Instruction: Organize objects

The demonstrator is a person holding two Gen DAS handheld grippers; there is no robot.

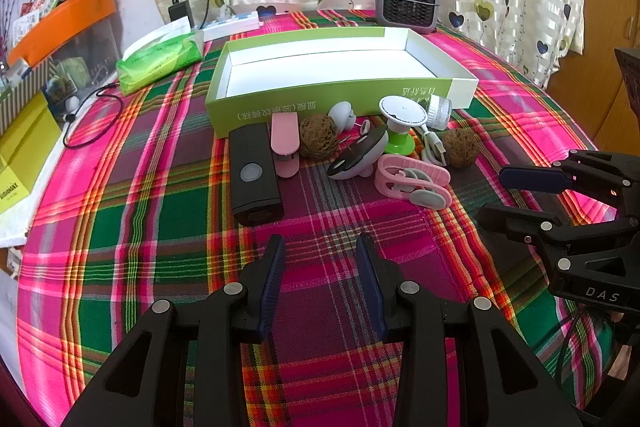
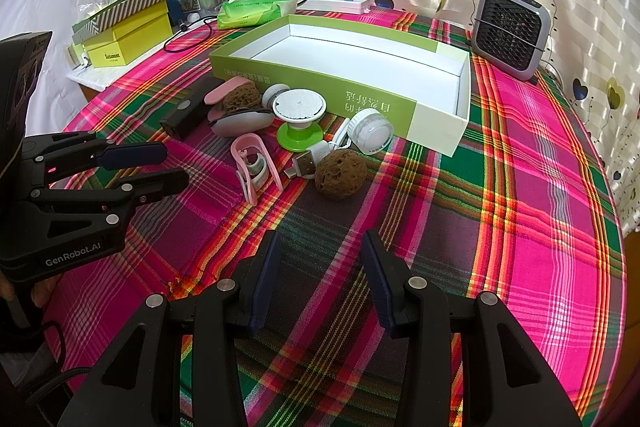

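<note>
Both grippers clear of objects.
Left gripper and right gripper: jaws wide, empty; clips, walnuts and box lie ahead.

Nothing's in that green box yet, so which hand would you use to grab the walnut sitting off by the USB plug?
Probably the right. The walnut lies just ahead of the open right gripper, with clear cloth between. The left gripper, also open, faces the black device and would have to reach past the pink clip.
</note>
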